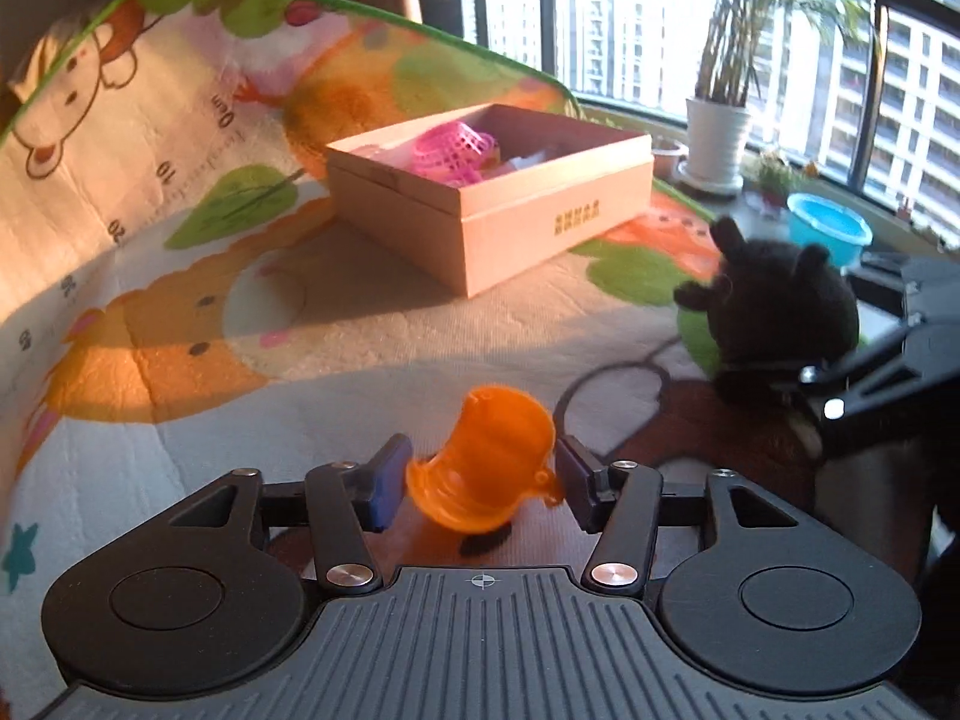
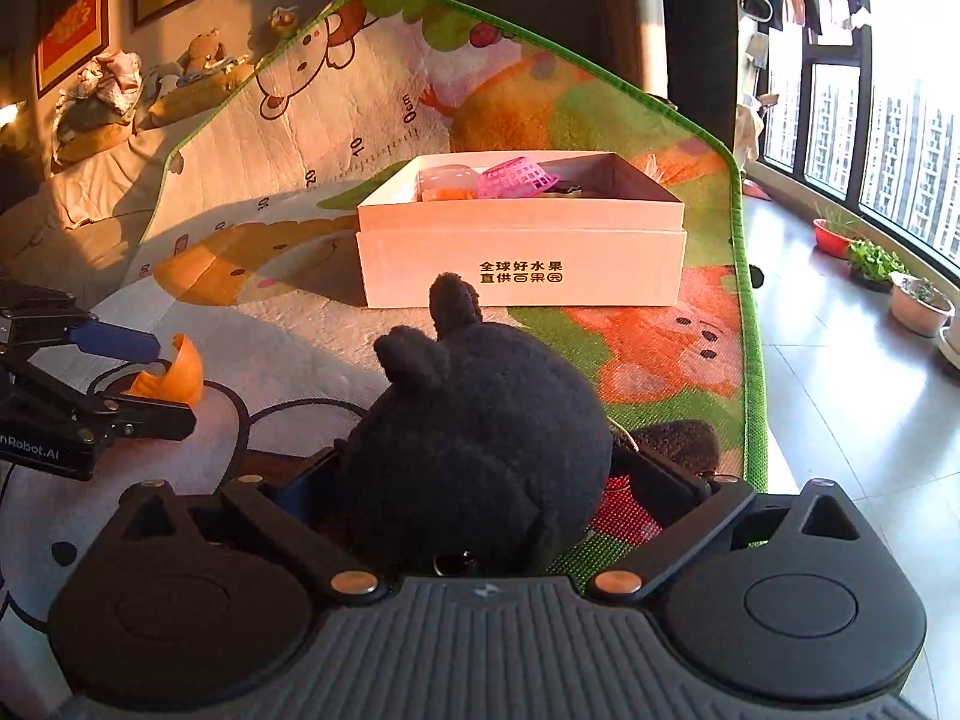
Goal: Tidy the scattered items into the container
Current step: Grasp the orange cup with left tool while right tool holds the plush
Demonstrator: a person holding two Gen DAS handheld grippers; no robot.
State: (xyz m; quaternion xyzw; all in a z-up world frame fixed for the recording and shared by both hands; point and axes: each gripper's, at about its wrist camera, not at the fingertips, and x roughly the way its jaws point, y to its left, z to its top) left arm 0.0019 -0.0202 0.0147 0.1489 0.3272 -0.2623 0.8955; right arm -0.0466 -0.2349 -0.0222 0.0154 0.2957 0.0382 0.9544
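- The left claw has its blue pads either side of the orange plastic cup, which is tipped on its side on the play mat. The right pad sits against the cup's rim; on the left I can't tell whether there's contact, so no firm clamp yet.
- The right claw is spread wide around the black plush toy; its pads don't appear to be pressing in.
- The cardboard box sits further up the mat, well apart from both, with a pink mesh basket already inside.
- The cup is thin, glossy and ribbed, so it could skid or pop out. I'd squeeze gently across the body, not the flared rim.
- The toy is round, fuzzy and squashy. I'd close deep into its middle before lifting.
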